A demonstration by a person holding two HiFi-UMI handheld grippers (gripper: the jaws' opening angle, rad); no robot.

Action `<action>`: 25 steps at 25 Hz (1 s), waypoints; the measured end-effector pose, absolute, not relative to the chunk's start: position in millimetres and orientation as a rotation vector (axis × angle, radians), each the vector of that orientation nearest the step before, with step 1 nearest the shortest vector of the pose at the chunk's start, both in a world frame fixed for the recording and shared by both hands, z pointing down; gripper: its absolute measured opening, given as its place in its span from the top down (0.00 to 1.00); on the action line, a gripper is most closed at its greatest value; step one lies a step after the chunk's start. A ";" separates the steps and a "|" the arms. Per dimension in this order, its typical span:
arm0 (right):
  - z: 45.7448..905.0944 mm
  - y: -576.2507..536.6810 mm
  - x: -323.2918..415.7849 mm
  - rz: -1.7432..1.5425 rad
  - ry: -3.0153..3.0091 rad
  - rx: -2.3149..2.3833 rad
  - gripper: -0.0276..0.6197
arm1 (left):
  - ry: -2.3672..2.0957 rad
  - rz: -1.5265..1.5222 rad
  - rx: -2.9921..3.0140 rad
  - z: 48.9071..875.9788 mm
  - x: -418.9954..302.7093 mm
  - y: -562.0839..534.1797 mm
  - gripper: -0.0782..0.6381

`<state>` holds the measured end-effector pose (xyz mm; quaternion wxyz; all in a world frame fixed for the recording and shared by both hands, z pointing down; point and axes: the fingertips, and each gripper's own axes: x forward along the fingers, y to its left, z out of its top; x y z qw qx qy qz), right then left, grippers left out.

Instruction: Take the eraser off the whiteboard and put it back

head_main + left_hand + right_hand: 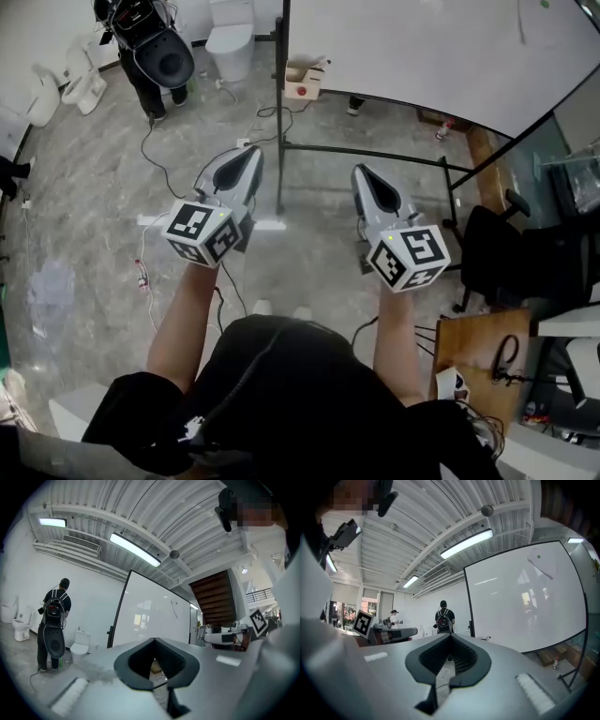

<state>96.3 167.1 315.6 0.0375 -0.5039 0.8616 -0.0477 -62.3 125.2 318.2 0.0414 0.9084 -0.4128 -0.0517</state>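
Head view: left tool [251, 153] and right tool [362, 172] closed, empty (level), facing white, black-framed whiteboard [422, 47].

We list: floor [84, 216], grey polished stone with pale veining; toilet [230, 42], white, standing loose at the far side; box [302, 82], cardboard, open, on the floor; chair [492, 253], black, just beside a wooden desk [469, 342]; wall [28, 583], plain white; ceiling [154, 517], white ribbed panels on curved beams; strip light [135, 549], lit, long, one of several along the ceiling; vent [80, 543], slatted, high on the wall; stair [216, 595], brown underside, rising on the right of the left gripper view; windows [370, 604], bright, at the far end of the hall.
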 end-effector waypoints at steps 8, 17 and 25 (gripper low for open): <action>332.3 174.7 108.4 -0.185 2.676 -1.454 0.94 | -1.325 -0.101 2.779 336.2 -45.5 138.0 0.89; 346.9 174.0 120.7 -0.255 2.710 -1.394 0.94 | -1.367 -0.078 2.748 348.4 -43.4 146.3 0.88; 348.8 160.4 121.8 -0.236 2.702 -1.379 0.94 | -1.346 -0.077 2.760 352.2 -37.4 126.9 0.88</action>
